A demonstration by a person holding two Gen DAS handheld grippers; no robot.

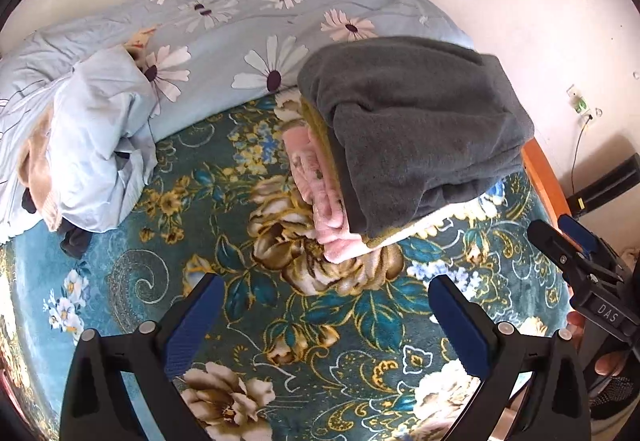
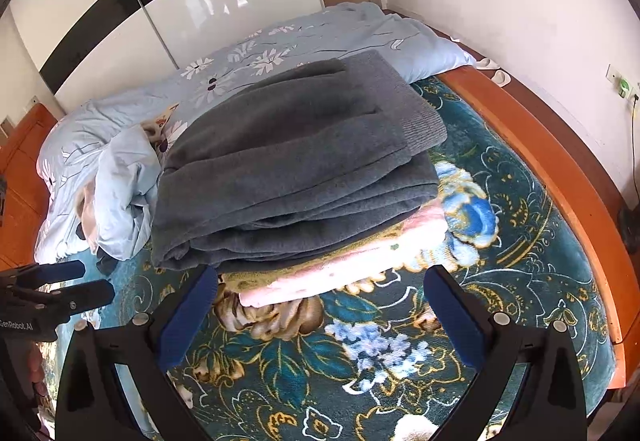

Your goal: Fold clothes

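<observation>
1. A folded grey garment [image 2: 296,169] tops the folded stack [image 2: 340,269] on the bed [image 2: 532,241].
2. Left gripper [image 1: 326,315] and right gripper [image 2: 320,311] hang released, empty, before the stack.
3. Beyond the stack, crumpled clothes [image 1: 92,145] look unfolded.

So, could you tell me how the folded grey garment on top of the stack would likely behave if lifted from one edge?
The grey garment looks soft and thick, so it would probably droop and unfold. Its loose layers may slide apart. The pink garment beneath might shift slightly.
</observation>
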